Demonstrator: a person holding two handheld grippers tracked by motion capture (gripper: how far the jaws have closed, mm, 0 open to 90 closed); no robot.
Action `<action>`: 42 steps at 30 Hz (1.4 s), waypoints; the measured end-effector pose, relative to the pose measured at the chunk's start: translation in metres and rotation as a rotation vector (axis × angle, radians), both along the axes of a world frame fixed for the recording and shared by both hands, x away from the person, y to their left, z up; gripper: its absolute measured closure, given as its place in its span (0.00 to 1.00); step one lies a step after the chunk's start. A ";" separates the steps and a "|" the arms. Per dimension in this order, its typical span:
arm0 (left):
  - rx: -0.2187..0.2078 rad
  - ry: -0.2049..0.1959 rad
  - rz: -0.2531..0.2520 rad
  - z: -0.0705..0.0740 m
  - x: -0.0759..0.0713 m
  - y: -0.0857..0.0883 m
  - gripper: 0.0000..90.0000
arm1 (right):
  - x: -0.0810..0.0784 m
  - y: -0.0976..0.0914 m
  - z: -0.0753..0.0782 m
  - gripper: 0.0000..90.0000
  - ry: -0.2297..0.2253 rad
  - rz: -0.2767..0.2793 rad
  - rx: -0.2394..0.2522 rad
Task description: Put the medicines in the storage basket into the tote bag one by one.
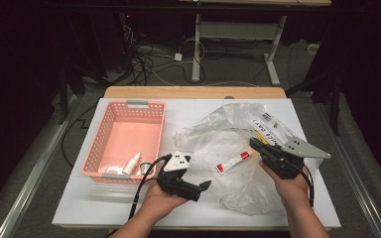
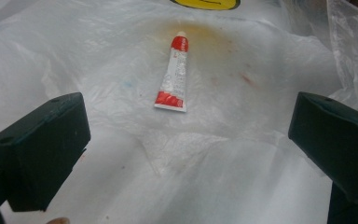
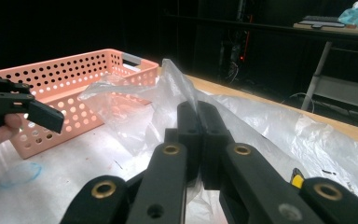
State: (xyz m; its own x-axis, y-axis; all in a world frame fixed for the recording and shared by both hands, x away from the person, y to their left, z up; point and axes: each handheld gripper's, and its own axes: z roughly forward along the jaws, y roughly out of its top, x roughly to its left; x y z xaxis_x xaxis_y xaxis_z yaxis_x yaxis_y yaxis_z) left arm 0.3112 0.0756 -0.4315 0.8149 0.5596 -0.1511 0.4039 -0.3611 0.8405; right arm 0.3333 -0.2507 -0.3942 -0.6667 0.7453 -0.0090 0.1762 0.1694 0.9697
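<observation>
The tube (image 2: 173, 74), red and white with its cap pointing away from me, lies flat on the crumpled plastic bag (image 1: 238, 148) in the middle of the table (image 1: 74, 208), straight ahead of my left gripper (image 1: 206, 184), whose jaws are spread wide with nothing between them. My right gripper (image 3: 198, 140) is pressed shut on a fold of that same bag near its upper edge, holding the film up and a little taut. The pink basket (image 1: 96, 148) stands to the left, with a small white bottle (image 1: 132, 163) and a little metal cup (image 1: 145, 168) at its near end, so I take it the tube belongs in there too. The main risk, as I judge it, is the film: if I come down with my left jaws too low, I could pinch a wrinkle of bag along with the tube and then drag the whole sheet toward the basket. The tube is also thin and lies flat, so a grip across its soft body may squash it or let it slide out sideways; closing near the stiffer crimped end seems safer. If my right hand tugs or lets the fold go while I reach, the surface could shift and the tube could roll or slip off my line. Carrying it left, I must clear the basket rim, or a knock could tip the bottle.
</observation>
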 end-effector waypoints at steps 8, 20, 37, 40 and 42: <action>-0.012 0.019 0.026 0.003 0.001 0.016 0.00 | 0.000 0.000 0.000 1.00 0.000 0.002 0.000; 0.014 -0.021 0.100 0.012 -0.002 0.044 0.00 | -0.001 -0.002 0.000 1.00 -0.006 0.001 -0.005; 0.034 -0.022 0.257 0.018 0.004 0.105 0.00 | -0.001 -0.004 0.000 1.00 -0.005 -0.006 -0.001; 0.031 -0.019 0.284 0.018 0.006 0.115 0.00 | -0.001 -0.004 0.000 1.00 -0.004 -0.007 -0.001; 0.025 -0.012 0.302 0.018 0.008 0.122 0.00 | -0.001 -0.004 0.000 1.00 -0.003 -0.006 0.000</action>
